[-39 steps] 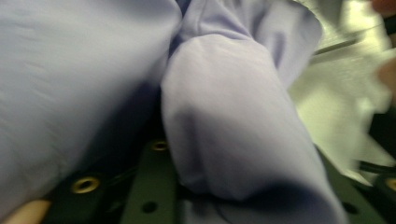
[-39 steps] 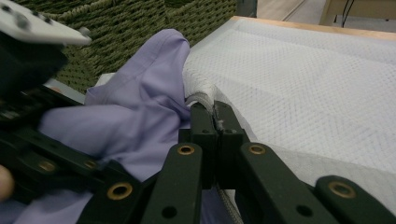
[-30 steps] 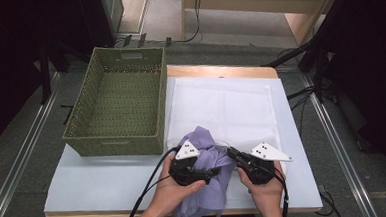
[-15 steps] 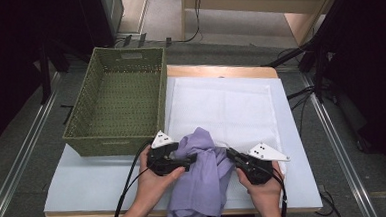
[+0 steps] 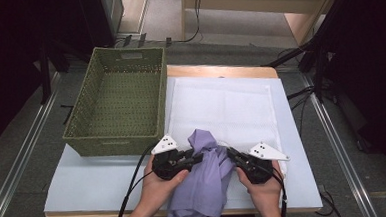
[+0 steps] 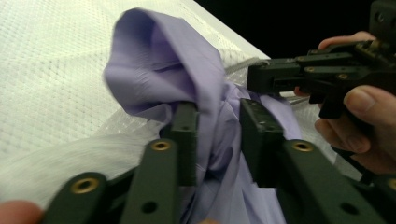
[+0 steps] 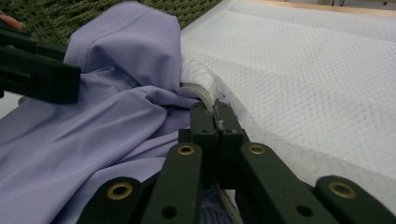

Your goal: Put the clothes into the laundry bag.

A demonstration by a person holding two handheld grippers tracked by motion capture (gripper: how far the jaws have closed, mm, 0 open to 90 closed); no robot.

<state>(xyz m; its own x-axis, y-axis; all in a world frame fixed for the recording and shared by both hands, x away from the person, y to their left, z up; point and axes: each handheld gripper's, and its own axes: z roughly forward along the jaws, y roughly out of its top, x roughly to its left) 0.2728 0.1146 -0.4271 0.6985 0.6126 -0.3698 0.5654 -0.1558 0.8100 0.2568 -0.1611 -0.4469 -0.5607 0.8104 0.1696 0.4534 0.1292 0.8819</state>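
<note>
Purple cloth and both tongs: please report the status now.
Left tongs just closing around the purple cloth, cloth bunched between the jaws. Right tongs shut on the white mat's edge. Green basket beside the mat, nothing in the way.

The desk (image 5: 85, 186) has a wooden top whose edge shows at the far and near sides, with a pale sheet covering most of it. A green woven basket (image 5: 118, 105) stands on the left part, its near wall close to the middle of the desk. A white quilted mat (image 5: 231, 106) lies spread just right of the basket. A lilac cloth (image 5: 205, 183) lies bunched on the mat's near edge and hangs over the desk's front.
</note>
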